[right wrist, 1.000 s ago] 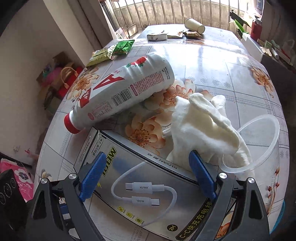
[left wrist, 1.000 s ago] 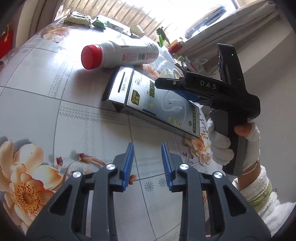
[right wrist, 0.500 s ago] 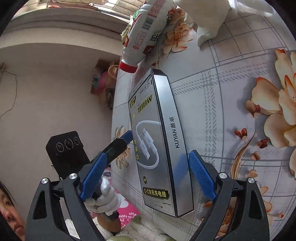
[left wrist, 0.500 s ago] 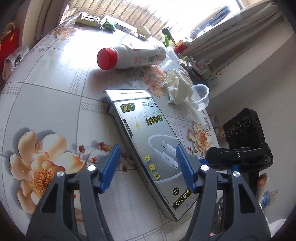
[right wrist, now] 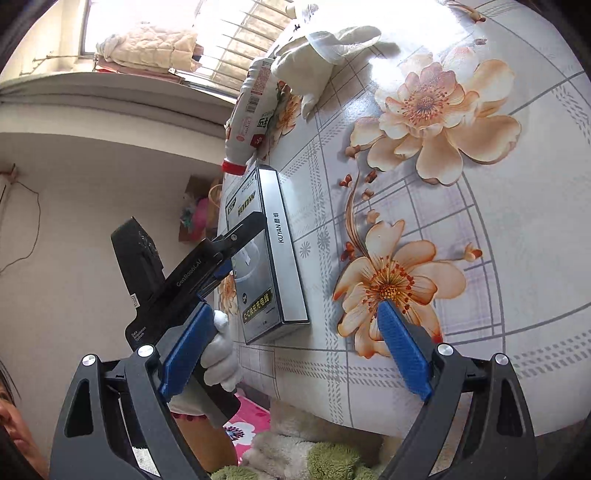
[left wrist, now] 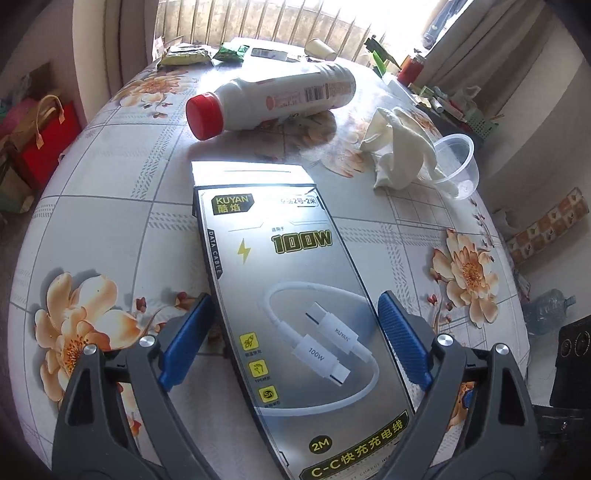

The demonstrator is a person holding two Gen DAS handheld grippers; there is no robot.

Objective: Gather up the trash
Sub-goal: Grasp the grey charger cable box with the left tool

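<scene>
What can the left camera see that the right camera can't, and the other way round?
Only the left camera shows the clear plastic cup, the paper cup and the snack packets. Its tongs have just been opening, either side of the cable box. Only the right camera shows the gloved hand and the right tongs, open. Both show the box, bottle, white glove and table.

Floral-tiled table [left wrist: 110,206] under barred window [left wrist: 258,22], bright daylight; plain pale wall [right wrist: 74,206].
</scene>
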